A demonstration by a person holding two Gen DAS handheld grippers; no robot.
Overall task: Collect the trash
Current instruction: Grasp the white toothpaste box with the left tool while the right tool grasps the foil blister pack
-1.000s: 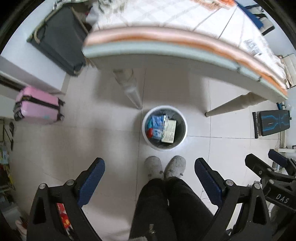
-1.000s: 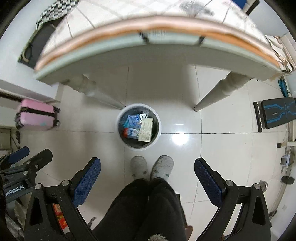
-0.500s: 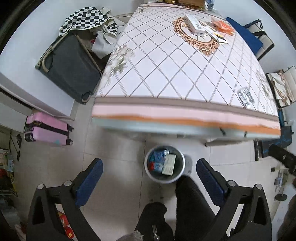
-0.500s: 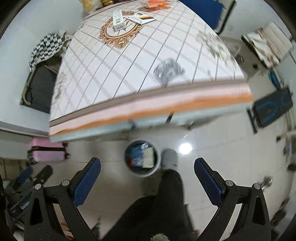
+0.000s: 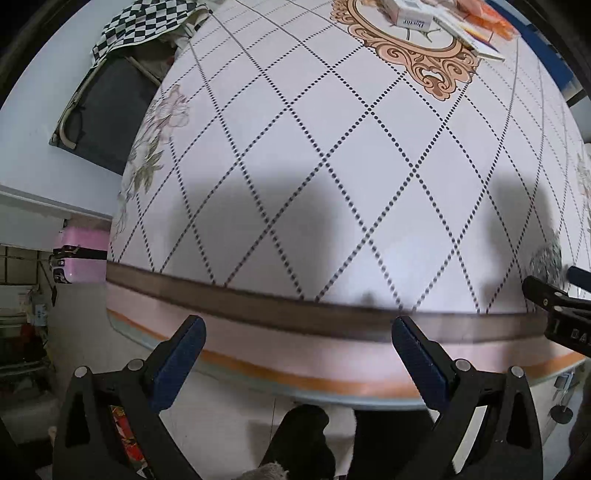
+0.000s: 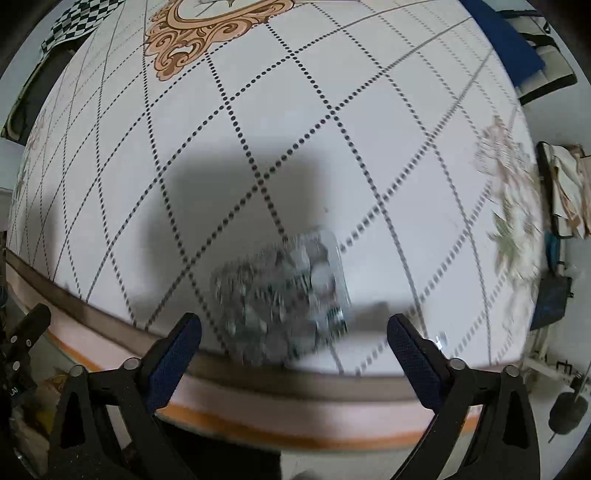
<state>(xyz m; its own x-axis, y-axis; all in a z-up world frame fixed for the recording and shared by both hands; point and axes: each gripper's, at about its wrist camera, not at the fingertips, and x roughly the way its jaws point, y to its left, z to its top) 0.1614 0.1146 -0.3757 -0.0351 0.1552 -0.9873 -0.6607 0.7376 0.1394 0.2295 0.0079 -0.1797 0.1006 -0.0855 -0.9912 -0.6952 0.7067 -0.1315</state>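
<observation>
Wrapper: a crumpled silvery wrapper (image 6: 282, 295) lies flat on the table (image 6: 388, 155), near its front edge; motion blur smears it, so its print cannot be read.
Wrapper's long axis: it runs slantwise in the right wrist view, from lower left up to upper right; one end points toward the table's front edge, the other toward the middle of the table.
Wrapper from the left: at the far right of the left wrist view it shows as a small grey blur (image 5: 546, 258).
Right gripper (image 6: 293, 345): it points down over the table edge, jaws wide and closing; nothing sits between the blue pads (image 6: 173, 363), and the wrapper lies just beyond the fingertips, untouched.
Left gripper (image 5: 295, 352): it points down, jaws spread wide, with only bare tablecloth and the table's striped edge between them.
Box: a white box (image 5: 410, 14) lies at the far end of the table on the ornate orange emblem (image 5: 428, 59); it carries dark lettering too small to read.
Booklet: a flat booklet (image 5: 469, 38) lies just right of the box.
Writing: white letters "DA" show on the right gripper's black body (image 5: 569, 321), the rest cut off.
Floor side: a pink suitcase (image 5: 79, 253) stands left of the table.
</observation>
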